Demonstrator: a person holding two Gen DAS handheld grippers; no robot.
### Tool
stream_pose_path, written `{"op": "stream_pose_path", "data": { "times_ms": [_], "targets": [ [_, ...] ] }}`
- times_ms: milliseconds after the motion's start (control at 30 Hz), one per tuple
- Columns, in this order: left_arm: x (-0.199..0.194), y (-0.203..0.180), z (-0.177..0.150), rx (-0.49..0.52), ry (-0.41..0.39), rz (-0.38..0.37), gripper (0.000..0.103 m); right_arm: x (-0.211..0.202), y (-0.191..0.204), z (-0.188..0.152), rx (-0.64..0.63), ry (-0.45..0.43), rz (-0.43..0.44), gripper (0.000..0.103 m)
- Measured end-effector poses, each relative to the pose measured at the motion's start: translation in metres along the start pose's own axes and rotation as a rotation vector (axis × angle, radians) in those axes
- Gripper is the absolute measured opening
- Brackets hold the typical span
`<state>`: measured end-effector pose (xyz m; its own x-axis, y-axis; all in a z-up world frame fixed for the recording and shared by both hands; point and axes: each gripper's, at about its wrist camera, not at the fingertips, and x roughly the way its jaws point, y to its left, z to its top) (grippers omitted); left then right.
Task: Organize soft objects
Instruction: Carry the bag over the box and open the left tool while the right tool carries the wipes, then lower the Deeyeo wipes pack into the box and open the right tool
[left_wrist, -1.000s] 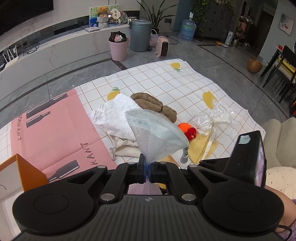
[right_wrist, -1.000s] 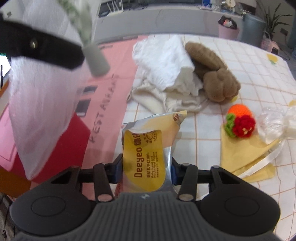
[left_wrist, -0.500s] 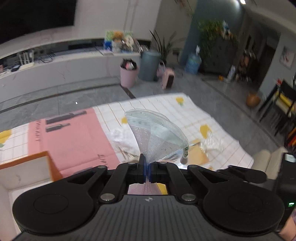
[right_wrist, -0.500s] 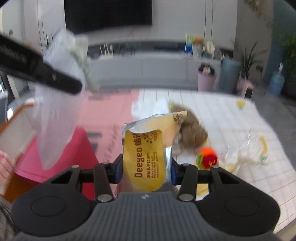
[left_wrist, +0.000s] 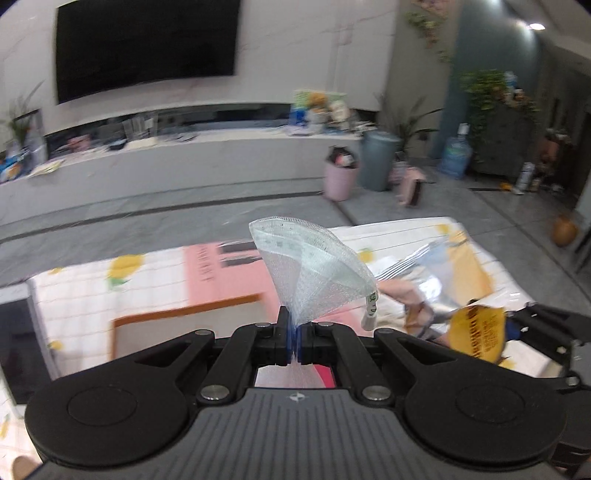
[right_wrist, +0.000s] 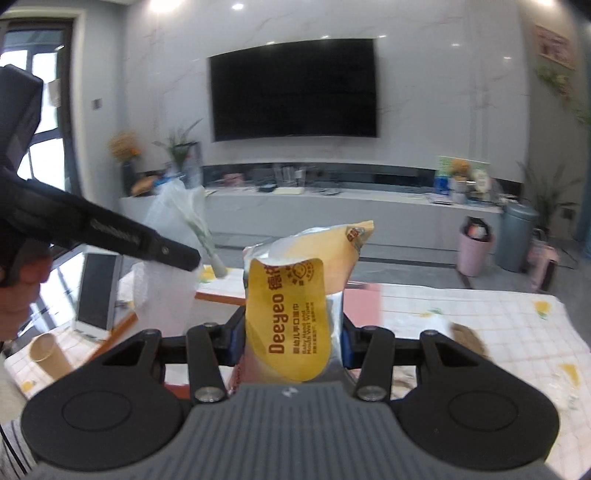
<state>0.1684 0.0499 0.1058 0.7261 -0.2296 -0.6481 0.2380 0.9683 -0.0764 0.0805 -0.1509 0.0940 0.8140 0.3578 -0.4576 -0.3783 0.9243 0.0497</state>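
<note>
Both tongs have lifted off the desk: left tongs (left_wrist: 293, 334) pinch a mesh bag (left_wrist: 310, 273), right tongs (right_wrist: 291, 341) clamp a yellow wipes pack (right_wrist: 291, 314), orange box (left_wrist: 184, 321) at nine o'clock, likely next.

A dark TV (right_wrist: 294, 88) hangs on the far wall above a long white counter (right_wrist: 332, 206). At far right, a pink bin (left_wrist: 340, 179) stands beside a grey bin (left_wrist: 377, 160).

Your left tongs (left_wrist: 294, 341) are matte black, with round discs on each side, silver screws at the pivots, blue pads and a ribbed grey body. Your right tongs (right_wrist: 293, 336) match them. At the lower left of the right view your striped sleeve (right_wrist: 11, 448) shows.
</note>
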Motion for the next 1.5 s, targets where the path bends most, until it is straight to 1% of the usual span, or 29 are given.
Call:
{"op": "stream_pose_path", "data": {
  "times_ms": [133, 200, 300, 400, 467, 533, 600, 700, 800, 867, 900, 933, 967, 1000, 1033, 1067, 1133, 1200, 1267, 1333, 1400, 1500],
  "targets": [
    [0.028, 0.038, -0.015, -0.059, 0.057, 0.067, 0.002, 0.030, 0.027, -0.003, -0.016, 0.029, 0.063, 0.047],
    [0.051, 0.052, -0.022, -0.062, 0.094, 0.123, 0.002, 0.044, 0.034, -0.009, -0.026, 0.045, 0.086, 0.047],
    [0.082, 0.071, -0.034, -0.069, 0.158, 0.158, 0.002, 0.060, 0.043, -0.021, -0.065, 0.037, 0.092, 0.047],
    [0.111, 0.085, -0.046, -0.084, 0.214, 0.210, 0.002, 0.076, 0.042, -0.030, -0.090, 0.042, 0.082, 0.047],
    [0.126, 0.086, -0.053, -0.061, 0.235, 0.241, 0.002, 0.080, 0.039, -0.034, -0.085, 0.050, 0.081, 0.047],
    [0.138, 0.084, -0.058, -0.009, 0.245, 0.300, 0.002, 0.089, 0.035, -0.033, -0.080, 0.056, 0.081, 0.047],
    [0.149, 0.085, -0.063, 0.013, 0.259, 0.354, 0.002, 0.092, 0.032, -0.035, -0.083, 0.058, 0.080, 0.047],
    [0.161, 0.095, -0.072, -0.031, 0.302, 0.378, 0.002, 0.097, 0.034, -0.034, -0.093, 0.066, 0.082, 0.047],
    [0.165, 0.103, -0.081, -0.105, 0.346, 0.367, 0.003, 0.103, 0.032, -0.032, -0.088, 0.077, 0.082, 0.047],
    [0.166, 0.108, -0.086, -0.136, 0.359, 0.360, 0.012, 0.107, 0.033, -0.031, -0.091, 0.082, 0.081, 0.047],
    [0.165, 0.109, -0.089, -0.145, 0.364, 0.361, 0.019, 0.108, 0.032, -0.031, -0.093, 0.083, 0.080, 0.047],
    [0.167, 0.109, -0.090, -0.147, 0.367, 0.367, 0.030, 0.110, 0.030, -0.030, -0.095, 0.085, 0.077, 0.047],
    [0.167, 0.108, -0.091, -0.136, 0.366, 0.366, 0.036, 0.112, 0.031, -0.031, -0.098, 0.089, 0.073, 0.047],
    [0.165, 0.106, -0.092, -0.125, 0.361, 0.355, 0.049, 0.113, 0.031, -0.030, -0.102, 0.095, 0.069, 0.047],
    [0.166, 0.104, -0.092, -0.124, 0.350, 0.341, 0.055, 0.113, 0.033, -0.031, -0.105, 0.101, 0.065, 0.047],
    [0.163, 0.103, -0.092, -0.132, 0.339, 0.332, 0.057, 0.113, 0.033, -0.030, -0.107, 0.108, 0.062, 0.047],
    [0.157, 0.101, -0.092, -0.164, 0.323, 0.313, 0.068, 0.117, 0.036, -0.030, -0.106, 0.119, 0.059, 0.047],
    [0.149, 0.098, -0.089, -0.186, 0.300, 0.296, 0.073, 0.121, 0.039, -0.028, -0.102, 0.130, 0.067, 0.047],
    [0.136, 0.092, -0.086, -0.182, 0.267, 0.298, 0.076, 0.125, 0.042, -0.027, -0.102, 0.139, 0.070, 0.047],
    [0.126, 0.087, -0.080, -0.180, 0.250, 0.306, 0.079, 0.129, 0.046, -0.026, -0.112, 0.149, 0.061, 0.047],
    [0.115, 0.082, -0.076, -0.182, 0.249, 0.313, 0.081, 0.133, 0.049, -0.023, -0.117, 0.163, 0.049, 0.047],
    [0.097, 0.080, -0.074, -0.214, 0.212, 0.362, 0.085, 0.140, 0.052, -0.018, -0.103, 0.180, 0.051, 0.047]
  ]
}}
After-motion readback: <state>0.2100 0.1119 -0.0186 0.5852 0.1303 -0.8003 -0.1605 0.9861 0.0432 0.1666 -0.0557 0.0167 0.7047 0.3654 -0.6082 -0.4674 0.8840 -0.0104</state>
